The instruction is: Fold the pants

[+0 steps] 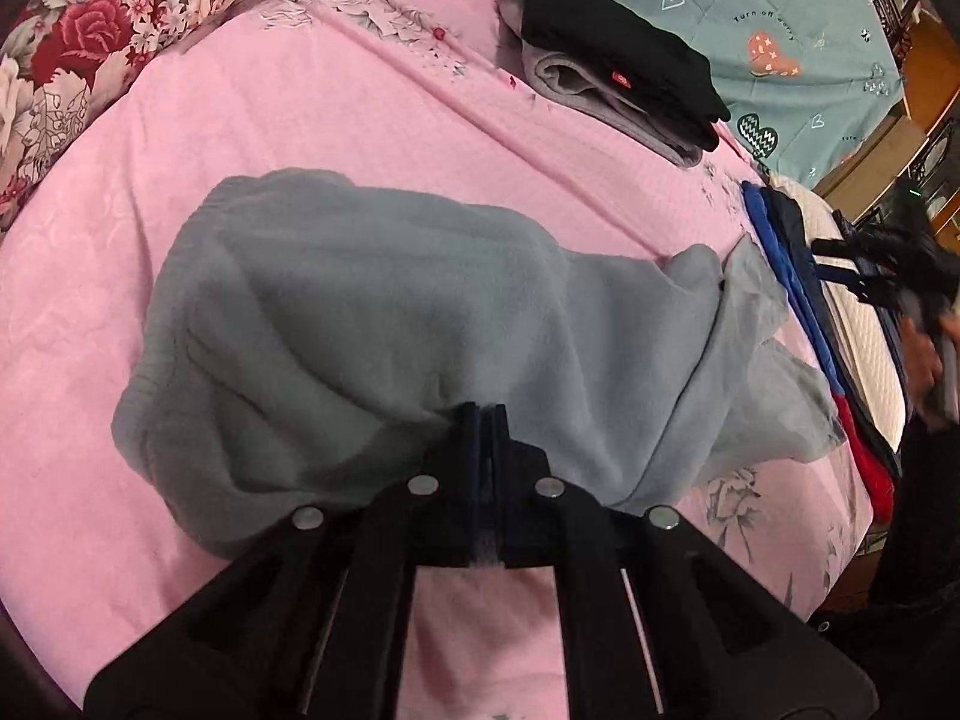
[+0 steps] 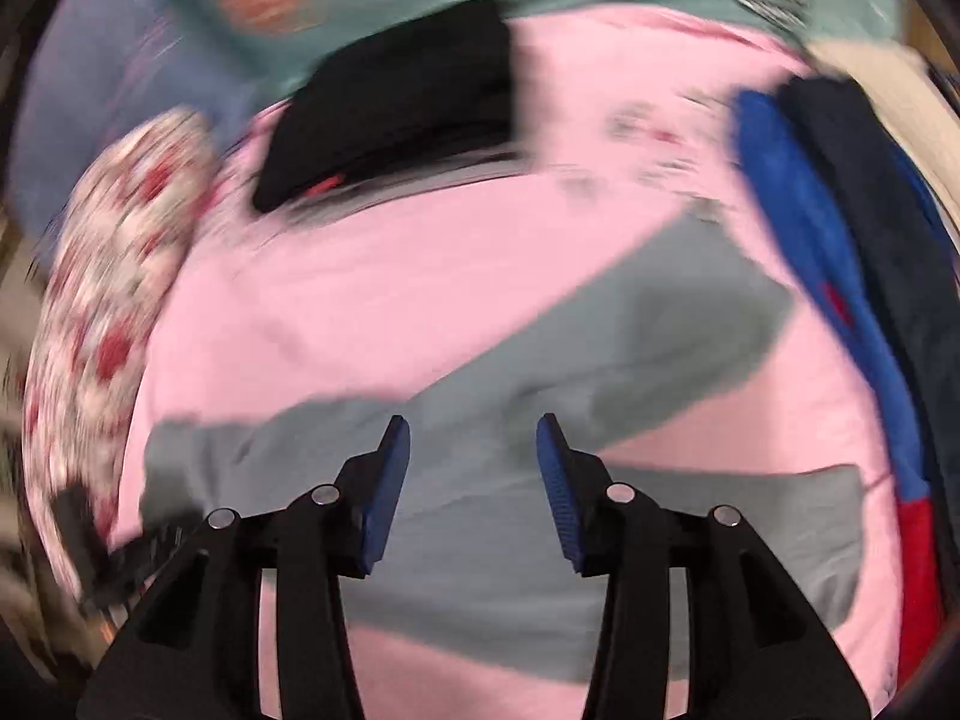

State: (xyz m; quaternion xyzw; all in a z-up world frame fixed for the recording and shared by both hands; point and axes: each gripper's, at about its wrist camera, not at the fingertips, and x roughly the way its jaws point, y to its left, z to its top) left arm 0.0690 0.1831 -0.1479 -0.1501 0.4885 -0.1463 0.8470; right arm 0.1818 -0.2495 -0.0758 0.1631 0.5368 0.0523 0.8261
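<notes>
Two grippers over one pink bedsheet [image 1: 372, 114]. Left gripper [image 1: 482, 414]: jaws pressed together, pinching a fold of the grey-blue pants [image 1: 360, 312] at their near edge, cloth bunched up around the tips. Pants lie crumpled mid-sheet in the left wrist view, one part trailing toward 3 o'clock, where it ends just beside a blue-and-red garment [image 1: 798, 300] at the bed's edge. Folded stack, black piece [image 1: 618, 42] on top of grey, sits at 1 o'clock, well apart from the pants. Floral quilt [image 1: 102, 42] at 10 o'clock; teal blanket [image 1: 780, 12] at 1 to 2 o'clock. Right gripper [image 2: 473, 441]: jaws partly apart, blue pads [image 2: 390, 492] facing each other, nothing between them; it hangs above the pants [image 2: 630, 324], not touching. Right wrist view badly motion-blurred; black stack [image 2: 408, 96] at 11 o'clock, blue garment [image 2: 798, 240] at 3 o'clock.
</notes>
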